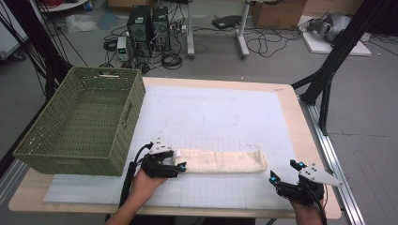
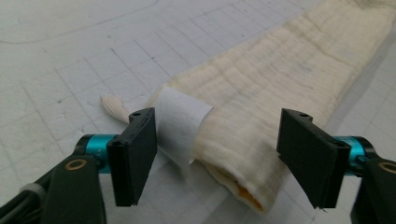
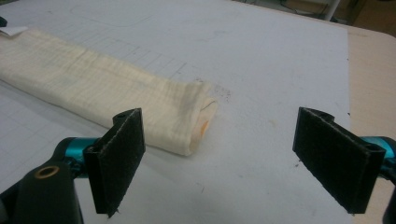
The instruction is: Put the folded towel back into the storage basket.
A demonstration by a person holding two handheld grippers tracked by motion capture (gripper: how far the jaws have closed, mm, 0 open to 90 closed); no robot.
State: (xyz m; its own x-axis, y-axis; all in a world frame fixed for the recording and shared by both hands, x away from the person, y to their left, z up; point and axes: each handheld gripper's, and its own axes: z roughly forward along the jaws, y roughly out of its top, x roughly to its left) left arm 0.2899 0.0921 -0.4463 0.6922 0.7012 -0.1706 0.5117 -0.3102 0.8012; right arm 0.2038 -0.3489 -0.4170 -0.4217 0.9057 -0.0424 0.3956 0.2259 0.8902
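High view: a folded cream cloth [image 1: 220,161] lies lengthwise at lower centre of the frame on a white gridded mat [image 1: 225,112], right of a green woven basket [image 1: 80,124] at the left. The left gripper [image 1: 176,159] sits at the cloth's left end, jaws spread to either side of it without pinching; a white label [image 2: 180,121] is just beside one jaw. The right gripper [image 1: 284,171], lower right, is spread wide, apart from the cloth's right end.
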